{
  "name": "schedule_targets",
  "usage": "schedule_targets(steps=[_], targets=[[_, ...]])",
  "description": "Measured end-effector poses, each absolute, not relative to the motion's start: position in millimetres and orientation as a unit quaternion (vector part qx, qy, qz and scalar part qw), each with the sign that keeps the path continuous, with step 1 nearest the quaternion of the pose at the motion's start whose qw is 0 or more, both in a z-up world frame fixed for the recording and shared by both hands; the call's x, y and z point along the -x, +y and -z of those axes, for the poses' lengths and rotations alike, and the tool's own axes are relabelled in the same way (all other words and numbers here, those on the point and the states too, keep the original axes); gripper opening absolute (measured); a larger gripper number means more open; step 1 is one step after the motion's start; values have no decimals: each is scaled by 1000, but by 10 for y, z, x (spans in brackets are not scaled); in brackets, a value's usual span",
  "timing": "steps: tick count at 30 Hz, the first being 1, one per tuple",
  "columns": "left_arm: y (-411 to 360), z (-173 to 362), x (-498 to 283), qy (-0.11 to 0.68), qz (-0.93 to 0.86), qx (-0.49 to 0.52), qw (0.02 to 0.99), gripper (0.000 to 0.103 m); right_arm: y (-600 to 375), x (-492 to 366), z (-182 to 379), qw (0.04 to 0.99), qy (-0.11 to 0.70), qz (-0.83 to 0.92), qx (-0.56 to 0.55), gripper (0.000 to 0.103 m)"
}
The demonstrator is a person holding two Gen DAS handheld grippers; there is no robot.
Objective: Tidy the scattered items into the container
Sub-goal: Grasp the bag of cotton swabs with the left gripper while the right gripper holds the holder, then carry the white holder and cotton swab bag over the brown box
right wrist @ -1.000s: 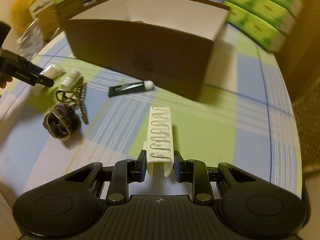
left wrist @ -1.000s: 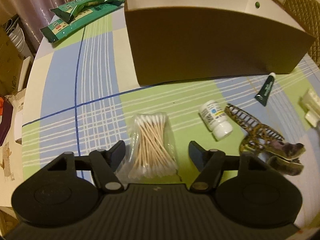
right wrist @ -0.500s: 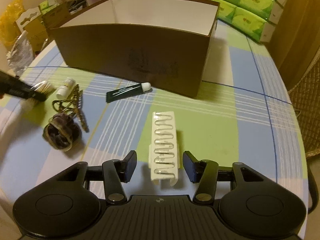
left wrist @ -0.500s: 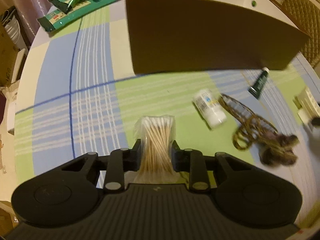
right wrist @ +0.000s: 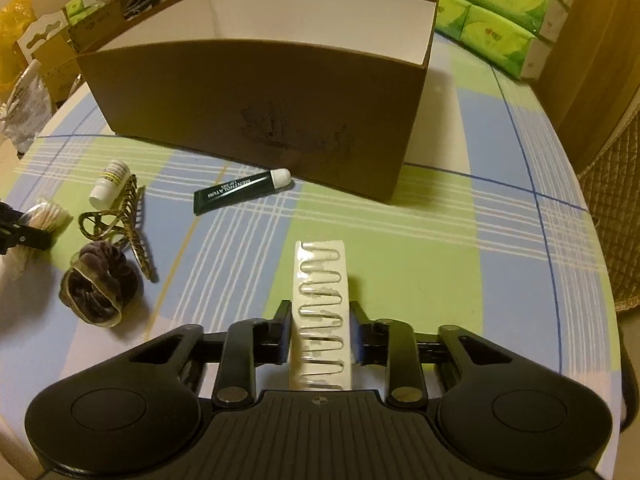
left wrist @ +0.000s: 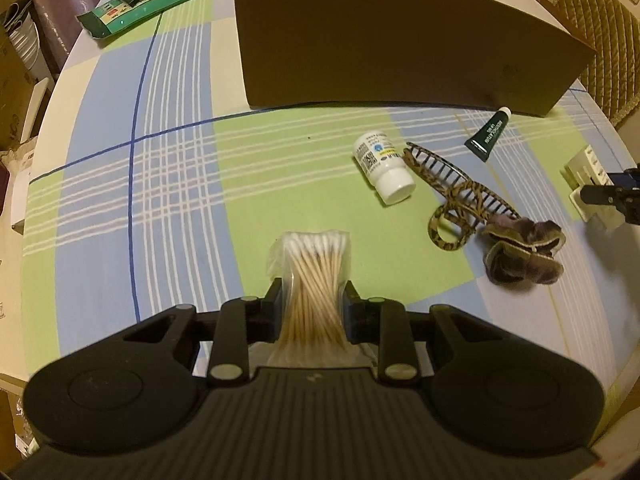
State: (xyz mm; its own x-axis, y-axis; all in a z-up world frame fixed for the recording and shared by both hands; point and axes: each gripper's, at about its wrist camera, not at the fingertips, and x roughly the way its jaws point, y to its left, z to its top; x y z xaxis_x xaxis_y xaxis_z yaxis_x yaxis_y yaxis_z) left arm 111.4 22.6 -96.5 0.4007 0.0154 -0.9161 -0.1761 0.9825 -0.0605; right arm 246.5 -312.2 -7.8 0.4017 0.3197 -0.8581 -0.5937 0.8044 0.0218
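Brown cardboard box [right wrist: 256, 92] stands open on the plaid tablecloth [left wrist: 168, 184] while the left gripper [left wrist: 311, 300] pinches a bag of cotton swabs [left wrist: 314, 276] near its middle, and the right gripper [right wrist: 320, 320] straddles a white clip card [right wrist: 322, 304], its fingers just apart from the edges.

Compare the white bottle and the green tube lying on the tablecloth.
The white bottle is short and round with a white cap; the green tube is long, flat and dark, also white-capped. The bottle touches the hair claw; the tube lies apart, its cap close by the cardboard box. The bottle's cap points away from the box, the tube's toward it. Both lie on their sides on the tablecloth, outside the box.
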Motion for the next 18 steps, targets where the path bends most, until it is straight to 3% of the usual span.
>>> schedule_targets(steps=[18], targets=[[127, 865, -1012, 531, -57, 69, 842, 22, -3248, -2258, -154, 831, 468, -286, 94, 25]])
